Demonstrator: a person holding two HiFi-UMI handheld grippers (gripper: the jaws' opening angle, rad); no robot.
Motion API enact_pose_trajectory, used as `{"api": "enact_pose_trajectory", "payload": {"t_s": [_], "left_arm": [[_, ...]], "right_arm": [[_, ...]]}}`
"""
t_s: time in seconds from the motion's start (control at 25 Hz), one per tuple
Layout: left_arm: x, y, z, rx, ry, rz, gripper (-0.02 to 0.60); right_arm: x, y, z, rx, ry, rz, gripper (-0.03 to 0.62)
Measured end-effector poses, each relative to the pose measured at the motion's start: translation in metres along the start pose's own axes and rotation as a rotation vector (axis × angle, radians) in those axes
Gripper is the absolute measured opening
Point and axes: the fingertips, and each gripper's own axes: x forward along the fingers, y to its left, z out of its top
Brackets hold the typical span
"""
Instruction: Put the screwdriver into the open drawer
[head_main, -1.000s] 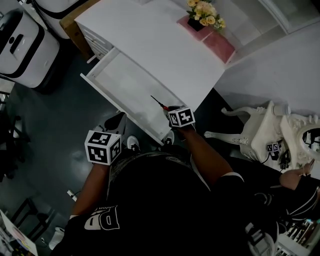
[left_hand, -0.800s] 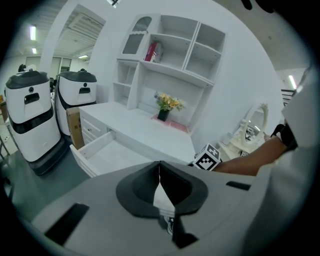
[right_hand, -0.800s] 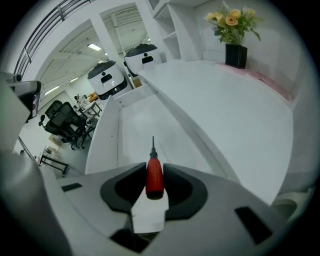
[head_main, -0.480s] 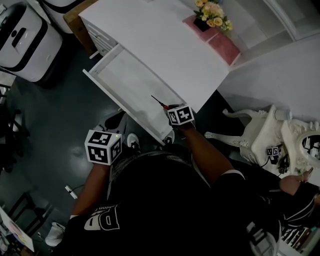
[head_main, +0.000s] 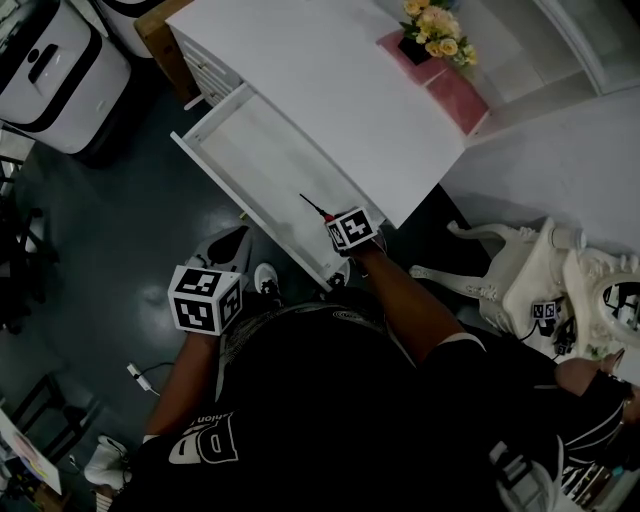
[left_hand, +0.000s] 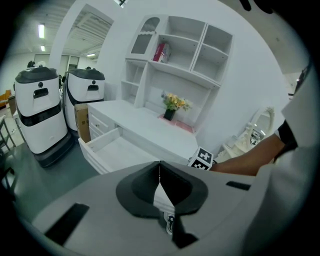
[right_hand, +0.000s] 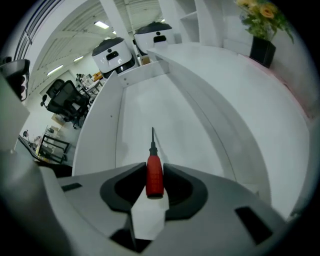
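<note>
A screwdriver (right_hand: 154, 172) with a red handle and a thin dark shaft is clamped between the jaws of my right gripper (right_hand: 154, 177), its tip pointing forward and down. In the head view the screwdriver (head_main: 318, 209) hangs over the near end of the open white drawer (head_main: 232, 125), ahead of the right gripper's marker cube (head_main: 350, 228). The drawer's bare white floor (right_hand: 165, 120) fills the right gripper view. My left gripper (left_hand: 159, 186) is shut with nothing in it and hovers by the person's left side, away from the drawer; its marker cube (head_main: 205, 298) shows in the head view.
The drawer juts out from a white desk (head_main: 330, 90) that carries a pot of yellow flowers (head_main: 432, 25) on a pink mat. Two white-and-black machines (left_hand: 40, 107) stand left of the desk. An ornate white chair (head_main: 520, 275) stands at the right.
My right gripper has sunk a little toward the drawer with the screwdriver still in it. The left gripper has stayed about where it was.
</note>
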Motion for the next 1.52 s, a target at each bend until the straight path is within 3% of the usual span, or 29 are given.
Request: {"api": "enact_pose_trajectory", "payload": {"t_s": [0.12, 0.44, 0.8, 1.0, 1.52], "left_arm": [[-0.001, 0.002, -0.001, -0.009, 0.001, 0.010, 0.015], [-0.001, 0.009, 0.000, -0.027, 0.008, 0.028, 0.015], [0.002, 0.015, -0.005, -0.052, 0.024, 0.046, 0.015], [0.003, 0.020, -0.005, -0.063, 0.033, 0.056, 0.015], [0.010, 0.021, -0.002, -0.064, 0.046, 0.055, 0.015]], "right_arm": [[0.008, 0.000, -0.003, -0.020, 0.042, -0.007, 0.115], [0.030, 0.002, -0.011, 0.064, 0.166, 0.036, 0.117], [0.050, -0.004, -0.020, -0.078, 0.300, -0.015, 0.117], [0.055, -0.007, -0.020, -0.133, 0.334, -0.031, 0.117], [0.062, -0.009, -0.023, -0.137, 0.357, -0.017, 0.117]]}}
